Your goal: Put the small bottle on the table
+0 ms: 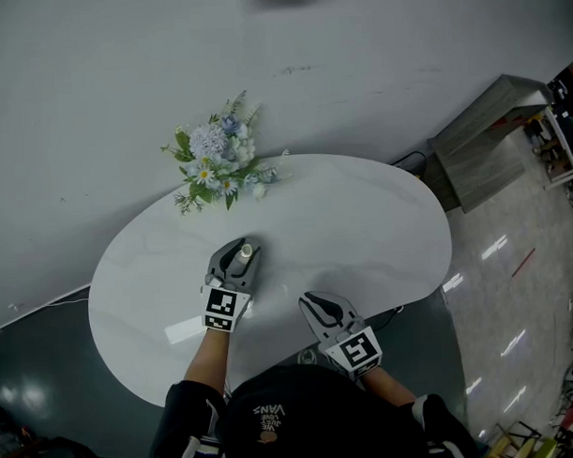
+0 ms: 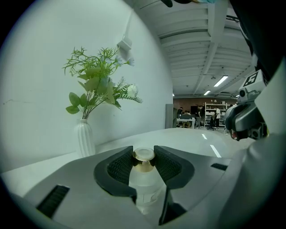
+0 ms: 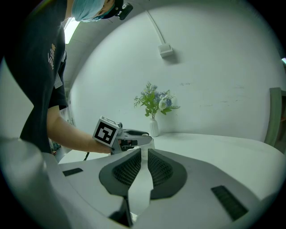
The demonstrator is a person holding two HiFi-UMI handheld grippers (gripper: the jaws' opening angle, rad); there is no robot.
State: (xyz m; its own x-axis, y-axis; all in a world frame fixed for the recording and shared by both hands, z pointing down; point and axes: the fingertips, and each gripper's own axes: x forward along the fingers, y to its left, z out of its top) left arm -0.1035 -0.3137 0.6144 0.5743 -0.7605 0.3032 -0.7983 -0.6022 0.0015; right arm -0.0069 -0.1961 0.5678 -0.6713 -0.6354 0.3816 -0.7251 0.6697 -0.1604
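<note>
Between the jaws of your left gripper [image 2: 144, 164], the small bottle [image 2: 145, 187] is clamped by its gold-capped neck. It's probably light, stiff and slick, so hold there. Your right gripper [image 3: 142, 166] is all but closed, empty.

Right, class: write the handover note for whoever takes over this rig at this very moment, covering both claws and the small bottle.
Left claw: shut on the small bottle, which is upright with its gold cap up, over the white table.
Right claw: closed to a narrow slit, empty, at the table's near edge.
Done: bottle gripped and above the tabletop; whether its base touches cannot be told.
Left: probably seat it on the table, open the left claw, draw back.
</note>
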